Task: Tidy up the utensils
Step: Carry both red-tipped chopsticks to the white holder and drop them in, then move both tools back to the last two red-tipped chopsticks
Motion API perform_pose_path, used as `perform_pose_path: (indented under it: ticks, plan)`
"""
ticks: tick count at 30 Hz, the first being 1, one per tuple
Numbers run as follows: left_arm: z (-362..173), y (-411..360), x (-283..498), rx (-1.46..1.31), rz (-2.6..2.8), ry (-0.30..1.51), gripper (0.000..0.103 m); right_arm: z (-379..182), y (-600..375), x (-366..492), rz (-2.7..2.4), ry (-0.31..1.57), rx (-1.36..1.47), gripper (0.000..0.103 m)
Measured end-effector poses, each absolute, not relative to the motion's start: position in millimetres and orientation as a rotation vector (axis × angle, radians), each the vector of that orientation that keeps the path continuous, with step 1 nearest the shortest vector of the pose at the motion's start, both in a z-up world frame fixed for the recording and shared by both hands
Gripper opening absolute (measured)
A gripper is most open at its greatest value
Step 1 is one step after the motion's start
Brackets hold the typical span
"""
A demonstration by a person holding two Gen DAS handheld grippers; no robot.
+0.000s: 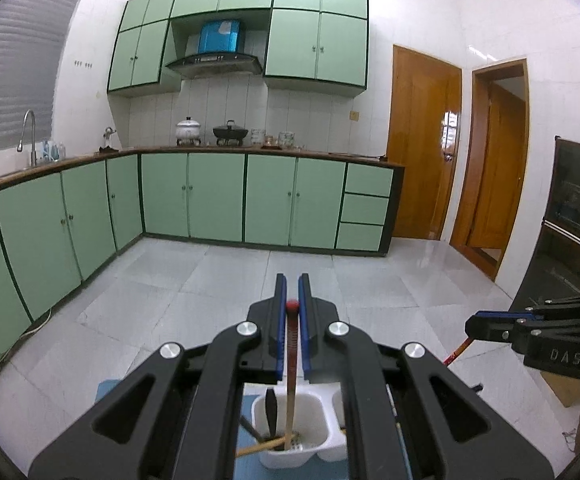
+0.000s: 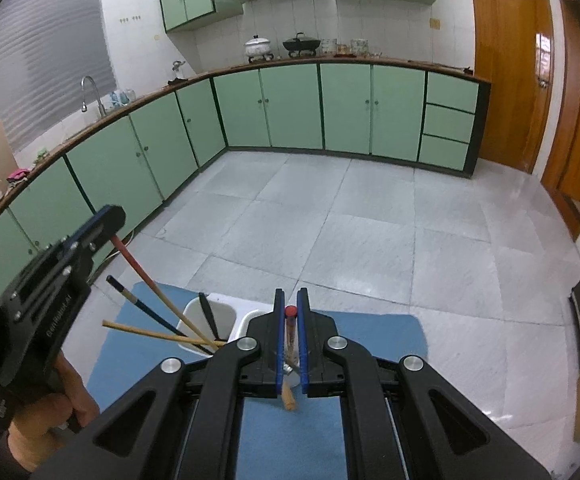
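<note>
My left gripper [image 1: 292, 286] is shut on a red-tipped wooden chopstick [image 1: 291, 376] whose lower end stands in the left compartment of a white utensil holder [image 1: 314, 446]. My right gripper [image 2: 291, 300] is shut on a second red-tipped chopstick [image 2: 290, 334] held above the blue mat [image 2: 370, 336]. The holder [image 2: 194, 316] also shows in the right wrist view with several chopsticks [image 2: 150, 334] and a black utensil [image 2: 209, 316] leaning in it. The left gripper [image 2: 102, 220] appears at the left of the right wrist view, and the right gripper [image 1: 478, 322] at the right of the left wrist view.
The holder sits on a blue mat [image 1: 108, 388] above a tiled floor [image 2: 350, 220]. Green cabinets [image 1: 218, 196] line the far wall and left side. Wooden doors [image 1: 422, 144] stand at the right. A dark cabinet [image 1: 574, 216] is at the far right.
</note>
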State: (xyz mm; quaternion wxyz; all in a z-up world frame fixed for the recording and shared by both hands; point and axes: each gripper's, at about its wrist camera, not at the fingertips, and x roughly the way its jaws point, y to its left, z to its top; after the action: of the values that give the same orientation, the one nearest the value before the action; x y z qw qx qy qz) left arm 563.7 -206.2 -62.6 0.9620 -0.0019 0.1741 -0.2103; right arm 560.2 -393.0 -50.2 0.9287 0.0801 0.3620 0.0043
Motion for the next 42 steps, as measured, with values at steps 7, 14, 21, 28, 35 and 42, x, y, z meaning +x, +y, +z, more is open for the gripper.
perform_pose_path:
  ticks: [7, 14, 21, 28, 35, 42]
  plan:
    - [-63, -182, 552, 0.02, -0.38, 0.379, 0.051, -56, -394, 544, 0.0, 0.747, 0.198, 0.01]
    - [-29, -146, 513, 0.047, -0.359, 0.343, 0.065, -27, -402, 497, -0.019, 0.65, 0.207, 0.016]
    - [-41, -109, 443, 0.114, -0.381, 0.394, 0.079, -30, -400, 411, -0.001, 0.576, 0.202, 0.029]
    - [-103, -64, 360, 0.087, -0.408, 0.51, 0.092, -95, -380, 308, -0.018, 0.568, 0.168, 0.064]
    - [-176, -24, 289, 0.061, -0.357, 0.609, 0.096, -199, -336, 213, -0.053, 0.596, 0.141, 0.072]
    - [-213, 8, 250, 0.006, -0.292, 0.651, 0.096, -277, -275, 196, 0.015, 0.679, 0.121, 0.06]
